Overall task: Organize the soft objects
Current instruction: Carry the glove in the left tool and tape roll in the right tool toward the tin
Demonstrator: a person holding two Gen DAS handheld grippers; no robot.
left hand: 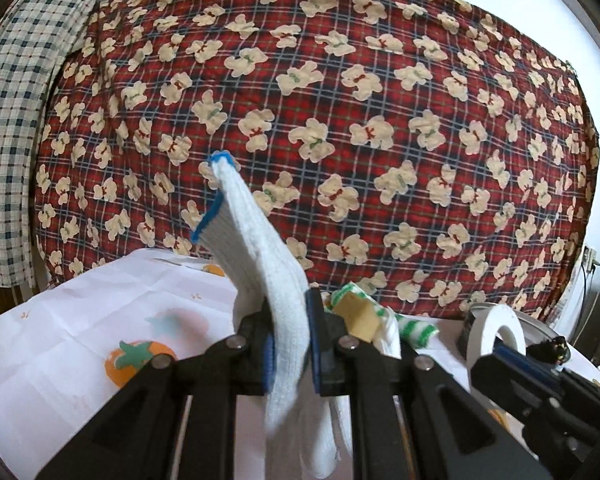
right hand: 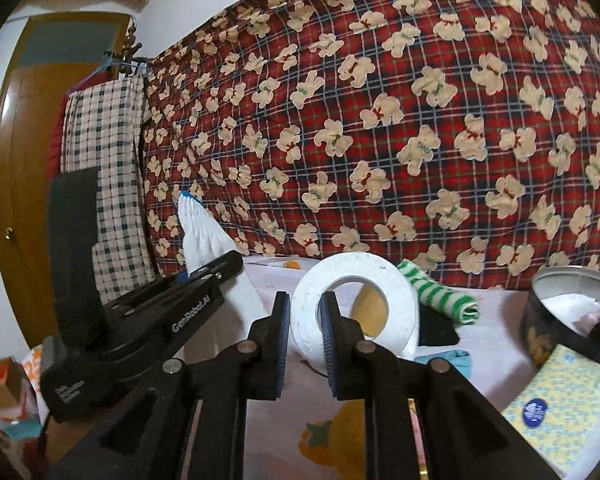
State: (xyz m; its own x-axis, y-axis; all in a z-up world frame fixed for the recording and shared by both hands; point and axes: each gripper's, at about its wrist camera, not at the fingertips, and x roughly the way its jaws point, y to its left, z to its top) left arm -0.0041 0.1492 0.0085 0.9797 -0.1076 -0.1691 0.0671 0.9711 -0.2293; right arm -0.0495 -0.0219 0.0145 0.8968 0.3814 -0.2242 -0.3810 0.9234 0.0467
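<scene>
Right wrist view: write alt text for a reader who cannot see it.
The right gripper is shut on the wall of a white tape roll, one finger inside its hole. Beside it the left gripper holds a white glove; a green striped cloth, a round tin and a tissue pack lie on the table.

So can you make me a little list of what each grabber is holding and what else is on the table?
left gripper: shut on white glove with blue cuff
right gripper: shut on white tape roll, one finger through its hole
table cover: white with orange fruit prints
behind: green striped cloth
right side: round tin, yellow tissue pack
backdrop: red bear blanket
</scene>
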